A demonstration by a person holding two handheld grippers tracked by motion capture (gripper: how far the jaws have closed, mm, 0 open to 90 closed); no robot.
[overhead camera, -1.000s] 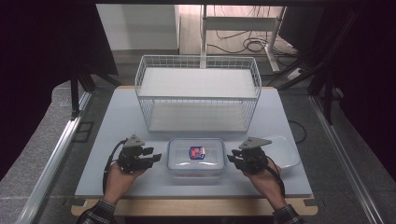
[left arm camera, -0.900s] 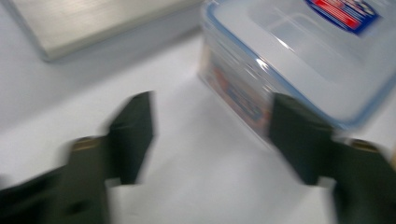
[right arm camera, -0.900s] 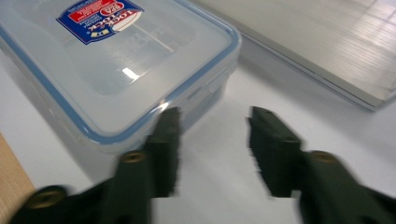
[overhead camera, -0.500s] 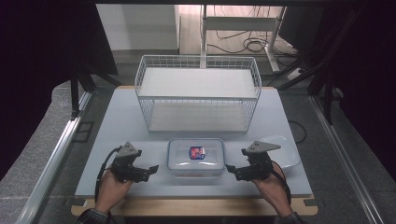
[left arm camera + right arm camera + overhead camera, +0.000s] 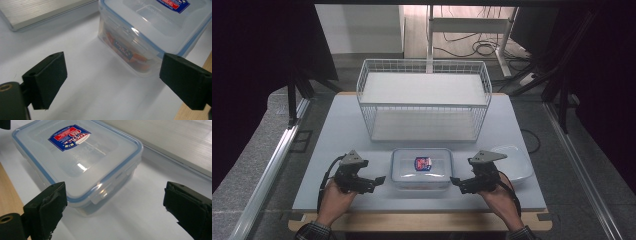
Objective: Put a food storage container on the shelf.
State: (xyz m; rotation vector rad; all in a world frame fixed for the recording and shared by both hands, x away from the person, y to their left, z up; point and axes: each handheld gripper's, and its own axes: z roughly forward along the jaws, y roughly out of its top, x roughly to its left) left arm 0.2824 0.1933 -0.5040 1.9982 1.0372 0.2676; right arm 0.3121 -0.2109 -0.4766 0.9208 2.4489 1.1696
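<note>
Closest to the person, both hands sit at the near edge of the table (image 5: 512, 125), one on each side of a clear plastic food container (image 5: 422, 169) with a blue-sealed snap lid and a red-and-blue sticker (image 5: 69, 134) on top. The left gripper (image 5: 379, 180) has its jaws spread wide with nothing between them, and they've just been opening; in the left gripper view the pads (image 5: 46, 80) stand well apart with bare table between them and the box's short end and its side latch (image 5: 125, 31) just ahead. Same story for the right gripper (image 5: 455, 181): jaws wide, empty, just been opening, pointed at the other short end where the right-hand latch (image 5: 101, 195) sticks out. Looks to me like the job in hand is grabbing the box from both ends, or working those clips. If it were me I'd come in level and square to each short end, so the pads land on the latch tab or the wall below it, not on the rounded corner where they'd slip. Close both sides about together so the box doesn't skate sideways on the smooth top. Something orange-red is inside, can't tell what. Off to the right lies a white dish (image 5: 514, 161), and farther back stands a white wire basket (image 5: 424, 100).
</note>
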